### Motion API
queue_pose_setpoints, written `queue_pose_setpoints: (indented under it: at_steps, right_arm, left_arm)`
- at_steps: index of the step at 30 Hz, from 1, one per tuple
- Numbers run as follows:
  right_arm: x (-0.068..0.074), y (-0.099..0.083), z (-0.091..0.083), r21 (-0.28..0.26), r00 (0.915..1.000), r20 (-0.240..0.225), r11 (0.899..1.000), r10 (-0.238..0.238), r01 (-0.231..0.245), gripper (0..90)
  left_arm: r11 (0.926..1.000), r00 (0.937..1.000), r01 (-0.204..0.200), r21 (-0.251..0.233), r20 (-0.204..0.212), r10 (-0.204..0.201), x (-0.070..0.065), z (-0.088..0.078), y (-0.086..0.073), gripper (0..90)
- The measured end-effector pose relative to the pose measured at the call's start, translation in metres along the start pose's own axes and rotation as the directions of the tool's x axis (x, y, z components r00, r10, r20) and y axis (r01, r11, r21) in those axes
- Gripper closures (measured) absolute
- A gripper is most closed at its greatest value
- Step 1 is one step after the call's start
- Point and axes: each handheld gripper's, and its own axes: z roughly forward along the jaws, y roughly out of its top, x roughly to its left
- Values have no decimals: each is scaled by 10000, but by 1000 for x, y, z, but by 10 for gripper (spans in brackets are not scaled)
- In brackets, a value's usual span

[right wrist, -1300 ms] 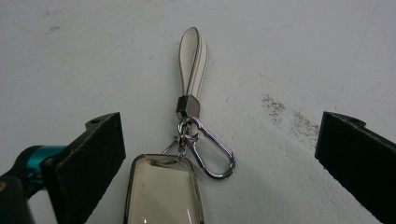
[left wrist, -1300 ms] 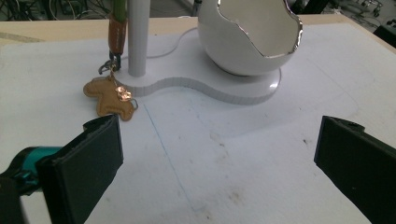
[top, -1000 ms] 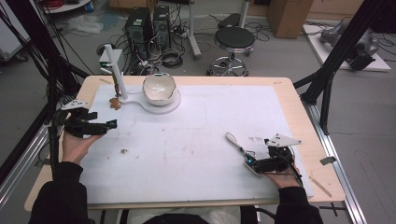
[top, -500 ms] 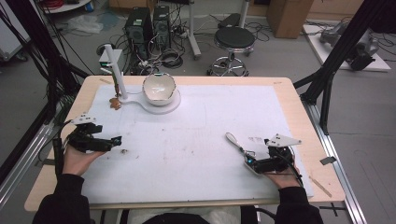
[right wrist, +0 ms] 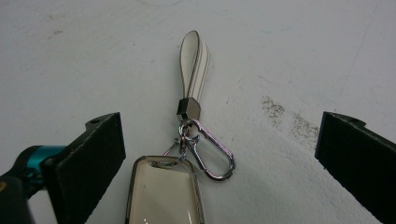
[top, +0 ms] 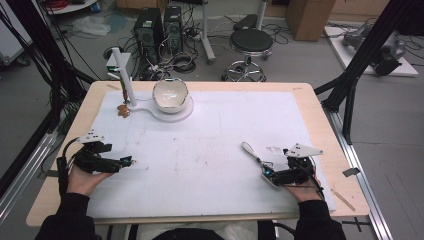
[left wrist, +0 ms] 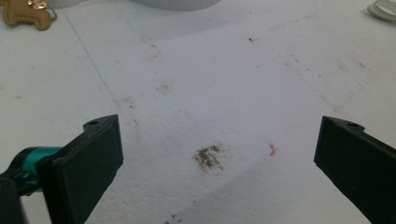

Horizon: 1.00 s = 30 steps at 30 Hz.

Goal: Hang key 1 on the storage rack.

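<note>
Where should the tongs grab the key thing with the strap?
Probably the cream key case, squeezed across its two long sides. It lies flat between the open right tongs, so they can close straight in from where they are. The strap and metal clip look thin and floppy, so harder to pinch.

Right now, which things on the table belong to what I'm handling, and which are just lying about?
In hand:
- key fob with its clip and strap, lying between the open jaws of the right gripper
- left gripper, open over bare table

Lying about:
- bowl on the white stand
- brown charm beside the stand
</note>
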Motion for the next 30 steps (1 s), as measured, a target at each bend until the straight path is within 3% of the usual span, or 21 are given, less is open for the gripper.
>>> queue_pose_setpoints:
  at_steps: [7,10,22,30]
  right_arm:
    - [0,0,0,2,10000,14,10000,-38,38,8]
    - [0,0,0,21,10000,13,10000,-9,9,8]
    - [0,0,1,60,10000,25,10000,-11,11,8]
    - [-1,1,-1,-97,9999,19,9999,115,-115,8]
  left_arm:
    - [9999,9998,-113,54,176,112,-7,-2,-5,17]
    - [10000,9991,24,24,422,-25,-7,-3,-10,17]
    - [9998,9993,-170,43,328,169,-16,-14,-32,17]
    - [9991,9986,-399,108,352,395,-21,-10,-35,17]
